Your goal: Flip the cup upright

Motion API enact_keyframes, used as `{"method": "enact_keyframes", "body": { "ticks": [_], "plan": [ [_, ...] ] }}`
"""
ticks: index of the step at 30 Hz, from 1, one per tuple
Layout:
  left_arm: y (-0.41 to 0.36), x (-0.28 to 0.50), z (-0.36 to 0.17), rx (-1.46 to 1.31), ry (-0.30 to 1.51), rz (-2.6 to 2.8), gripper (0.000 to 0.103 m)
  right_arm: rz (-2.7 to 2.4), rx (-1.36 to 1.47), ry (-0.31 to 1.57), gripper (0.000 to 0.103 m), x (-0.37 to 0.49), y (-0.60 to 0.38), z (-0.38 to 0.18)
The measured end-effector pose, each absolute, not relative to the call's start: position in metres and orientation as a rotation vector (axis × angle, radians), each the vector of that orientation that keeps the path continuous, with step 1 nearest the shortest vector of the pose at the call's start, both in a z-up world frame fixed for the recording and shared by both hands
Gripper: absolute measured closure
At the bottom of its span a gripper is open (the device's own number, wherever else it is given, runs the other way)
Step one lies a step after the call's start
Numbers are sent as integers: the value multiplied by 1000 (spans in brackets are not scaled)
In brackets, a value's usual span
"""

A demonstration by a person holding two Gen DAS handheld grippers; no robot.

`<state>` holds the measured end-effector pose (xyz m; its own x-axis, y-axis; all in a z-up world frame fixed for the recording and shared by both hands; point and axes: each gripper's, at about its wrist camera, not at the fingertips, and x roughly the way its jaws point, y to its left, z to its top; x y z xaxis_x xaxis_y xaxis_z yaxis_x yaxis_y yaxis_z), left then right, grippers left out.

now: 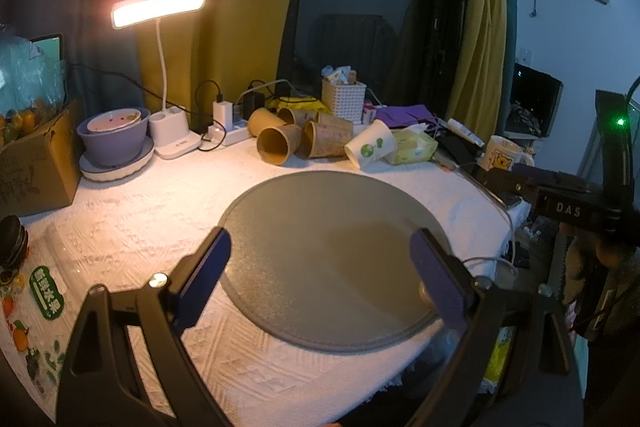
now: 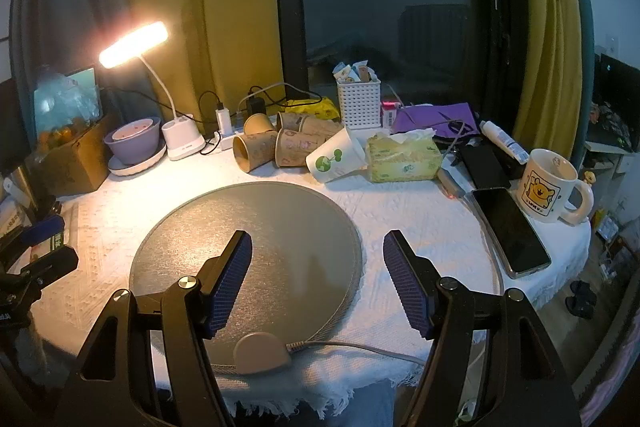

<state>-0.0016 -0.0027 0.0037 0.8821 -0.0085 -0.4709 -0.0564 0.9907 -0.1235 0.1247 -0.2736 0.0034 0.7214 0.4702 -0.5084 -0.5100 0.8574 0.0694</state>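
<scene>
Several brown paper cups (image 1: 280, 139) (image 2: 256, 149) lie on their sides in a heap at the back of the table, past the round grey mat (image 1: 332, 263) (image 2: 248, 251). A white paper cup with a green print (image 1: 370, 147) (image 2: 334, 159) lies tipped beside them on the right. My left gripper (image 1: 324, 263) is open and empty, low over the near part of the mat. My right gripper (image 2: 318, 267) is open and empty over the mat's near right edge. Both are well short of the cups.
A lit desk lamp (image 2: 182, 139), purple bowl on a plate (image 2: 134, 147), power strip, white basket (image 2: 359, 103), tissue pack (image 2: 404, 159), phone (image 2: 510, 231) and bear mug (image 2: 550, 187) ring the mat. A cardboard box (image 1: 36, 167) stands at left. A cable puck (image 2: 262, 353) sits on the mat's near edge.
</scene>
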Motion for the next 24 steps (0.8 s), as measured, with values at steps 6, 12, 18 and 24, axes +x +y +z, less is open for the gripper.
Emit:
{"method": "enact_keyframes", "body": {
  "ticks": [6, 12, 18, 24],
  "plan": [
    [-3, -2, 4, -135, 491, 27, 11, 543, -77, 537, 31, 124, -274, 4],
    [-4, -1, 4, -136, 494, 26, 11, 548, -75, 537, 31, 124, -274, 6],
    [-5, 0, 7, -135, 492, 26, 11, 551, -71, 528, 31, 122, -276, 7],
    [-5, 3, 10, -132, 494, 26, 11, 552, -70, 526, 31, 121, -276, 8]
  ]
}}
